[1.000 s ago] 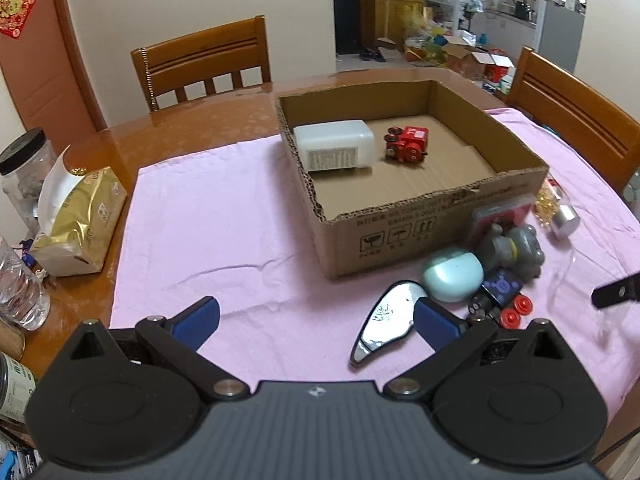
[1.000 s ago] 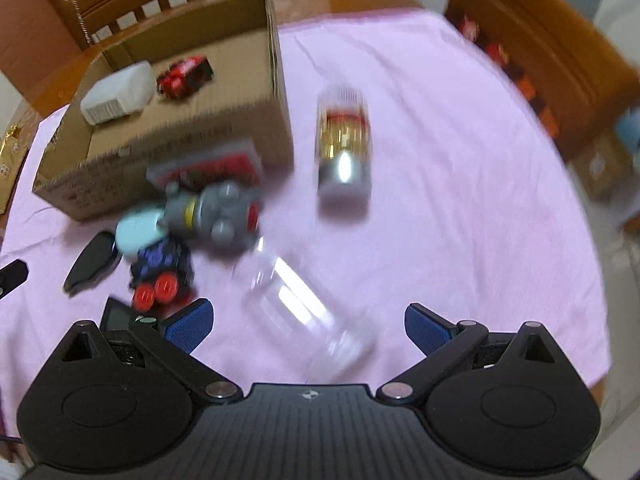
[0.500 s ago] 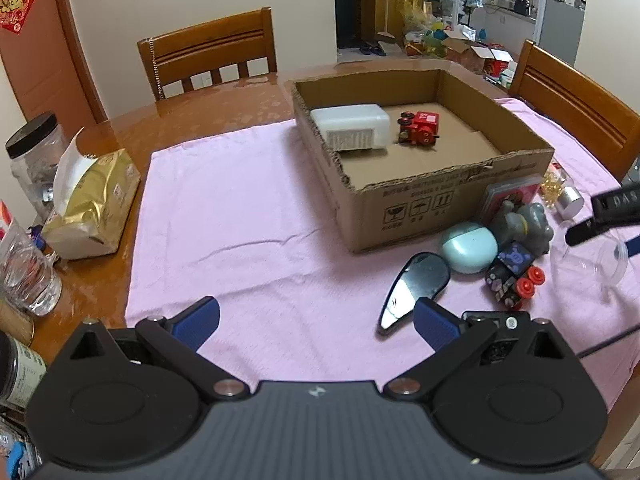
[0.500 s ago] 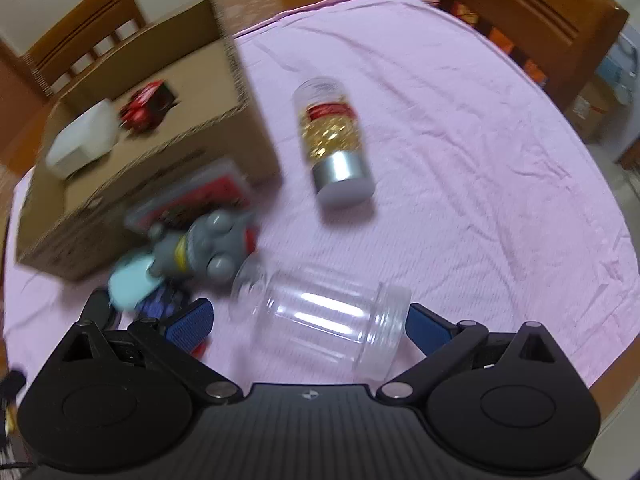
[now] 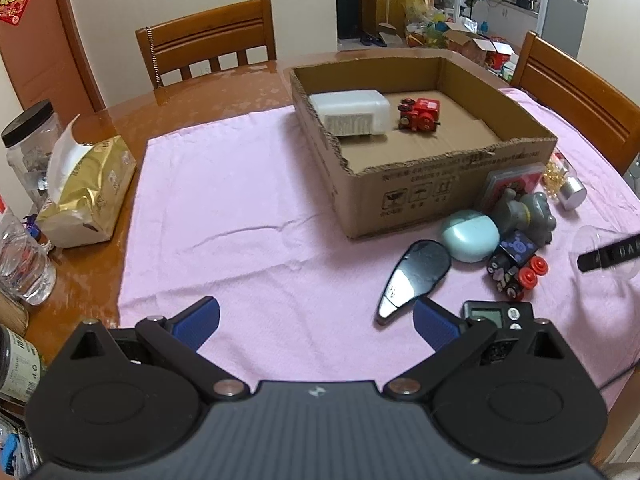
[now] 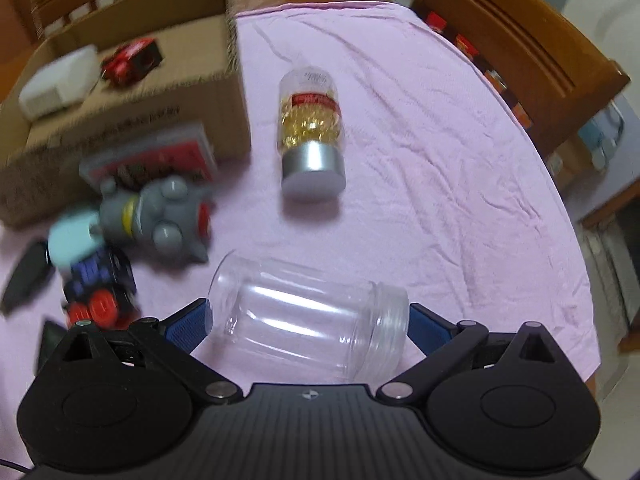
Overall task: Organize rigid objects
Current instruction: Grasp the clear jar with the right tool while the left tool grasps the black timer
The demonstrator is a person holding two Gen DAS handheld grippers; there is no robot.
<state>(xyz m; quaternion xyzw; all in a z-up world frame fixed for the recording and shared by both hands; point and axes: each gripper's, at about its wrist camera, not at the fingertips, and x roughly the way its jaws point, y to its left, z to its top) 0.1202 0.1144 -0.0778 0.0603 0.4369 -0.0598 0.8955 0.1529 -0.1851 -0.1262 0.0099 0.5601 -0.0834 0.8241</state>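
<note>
Lying sideways on the pink tablecloth (image 6: 420,128), clear plastic jar (image 6: 308,320) between the spread right gripper (image 6: 308,322) fingers, contact unclear, left gripper (image 5: 316,316) spread, holding nothing, cardboard box (image 5: 440,196) beyond.

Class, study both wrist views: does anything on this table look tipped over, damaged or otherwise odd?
Two containers lie on their sides on the pink cloth: the lidless clear plastic jar, between the right gripper jaws, and the silver-capped bottle of golden capsules. The cardboard box has a ragged, torn rim. Nothing looks spilled.
</note>
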